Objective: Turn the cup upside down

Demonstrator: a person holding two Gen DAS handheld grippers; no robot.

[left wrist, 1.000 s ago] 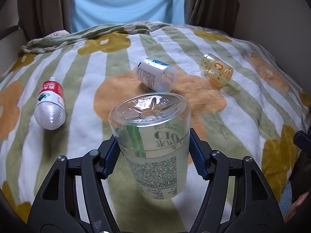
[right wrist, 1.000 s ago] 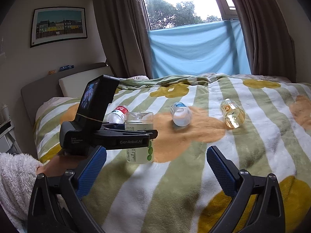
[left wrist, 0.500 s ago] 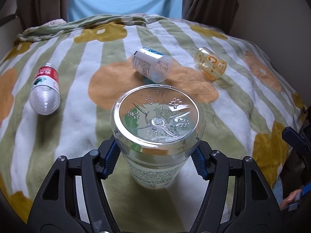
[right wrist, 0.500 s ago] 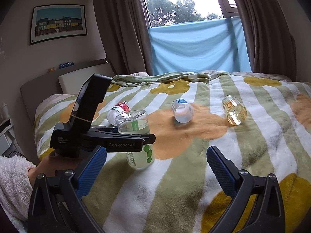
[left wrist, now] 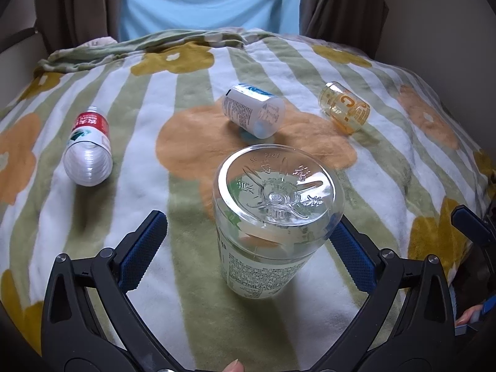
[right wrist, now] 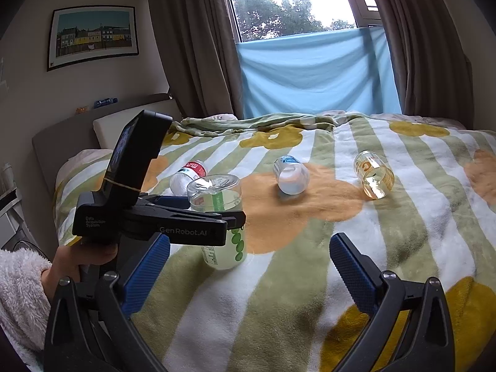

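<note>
A clear plastic cup with a green printed label (left wrist: 272, 220) stands upside down on the striped blanket, its base facing up; it also shows in the right wrist view (right wrist: 220, 217). My left gripper (left wrist: 248, 248) is open around it; the blue pads stand apart from the cup's sides, the right one close, the left with a wide gap. The left gripper's body (right wrist: 148, 220) shows from the side in the right wrist view. My right gripper (right wrist: 249, 274) is open and empty above the blanket, to the right of the cup.
On the flowered blanket (left wrist: 186, 142) lie a red-labelled clear bottle (left wrist: 88, 152) at the left, a white blue-printed cup (left wrist: 254, 113) on its side behind, and an orange-printed cup (left wrist: 345, 110) on its side at the right. Curtains and a window stand behind the bed.
My left gripper has lowered the upside-down cup onto the blanket and opened; the pads have let go of its sides. The right gripper has barely moved.
</note>
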